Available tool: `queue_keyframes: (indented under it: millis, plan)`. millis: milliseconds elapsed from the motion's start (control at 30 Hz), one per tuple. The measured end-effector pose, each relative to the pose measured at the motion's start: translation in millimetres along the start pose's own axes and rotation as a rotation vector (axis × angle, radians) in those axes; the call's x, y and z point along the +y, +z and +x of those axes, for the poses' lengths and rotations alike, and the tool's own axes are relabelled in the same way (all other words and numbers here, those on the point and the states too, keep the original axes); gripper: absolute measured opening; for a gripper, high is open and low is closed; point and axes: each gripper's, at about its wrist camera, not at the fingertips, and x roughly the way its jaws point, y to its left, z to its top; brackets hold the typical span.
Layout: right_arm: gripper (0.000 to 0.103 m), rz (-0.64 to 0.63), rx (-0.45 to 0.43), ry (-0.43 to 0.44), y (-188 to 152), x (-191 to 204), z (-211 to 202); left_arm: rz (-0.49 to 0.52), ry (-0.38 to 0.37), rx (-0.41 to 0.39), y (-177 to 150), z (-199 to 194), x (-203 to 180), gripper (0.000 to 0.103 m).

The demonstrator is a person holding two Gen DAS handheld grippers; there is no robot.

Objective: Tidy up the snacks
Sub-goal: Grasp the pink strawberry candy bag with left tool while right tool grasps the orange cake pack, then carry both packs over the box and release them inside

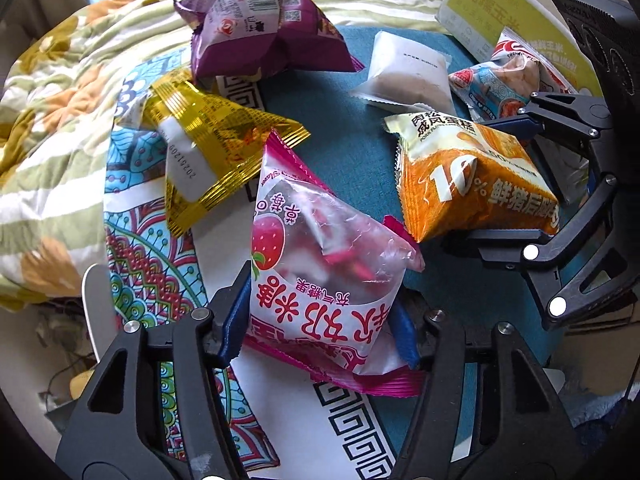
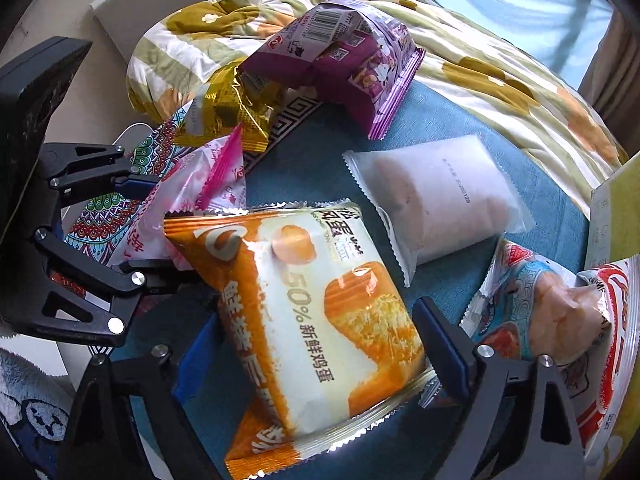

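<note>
Pink strawberry candy packet [image 1: 320,280] and orange cake packet [image 2: 320,320] lie tilted beside each other on teal cloth [image 2: 460,128].

Orange cake packet [image 2: 320,320]: "50%" with "新鲜鸡蛋"; its side reads "10%" and "鲜猪后腿" in the left view. Frosted white packet [image 2: 440,200]: a small printed date, too fine to read surely. Gold packet [image 1: 208,160]: stamped "20251209" on a white strip. Purple packet [image 1: 260,28]: barcode, digits illegible.
</note>
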Motion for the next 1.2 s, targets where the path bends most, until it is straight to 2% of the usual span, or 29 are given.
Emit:
queue_keyframes:
  millis: [133, 200, 267, 367, 633, 900, 1200]
  plan:
    - [0.088, 0.004, 0.000, 0.009, 0.2, 3.5, 1.9, -0.024, 0.011, 0.010, -8.8, -6.1, 5.8, 0.055]
    - [0.082, 0.007, 0.004, 0.015, 0.1, 5.9, 3.5, -0.040, 0.013, 0.013, -15.1, -10.0, 9.5, 0.055]
    - [0.070, 0.006, 0.006, 0.016, 0.1, 8.8, 5.0, -0.052, 0.013, 0.013, -18.5, -13.4, 11.5, 0.053]
    - [0.064, 0.009, -0.004, -0.006, -0.8, 15.4, 3.1, -0.060, 0.012, 0.007, -23.6, -20.0, 14.8, 0.051]
    - [0.062, 0.083, -0.071, -0.026, -1.1, 30.1, -28.0, -0.052, -0.002, -0.051, -22.8, -55.8, 16.3, 0.050]
    - [0.062, 0.261, -0.187, -0.069, -8.0, 29.0, -104.8, 0.021, -0.035, -0.158, 6.1, -112.2, -7.1, 0.050]
    - [0.062, 0.409, -0.316, -0.148, -32.5, -12.9, -192.1, 0.099, -0.047, -0.284, 69.9, -150.9, -77.0, 0.050]
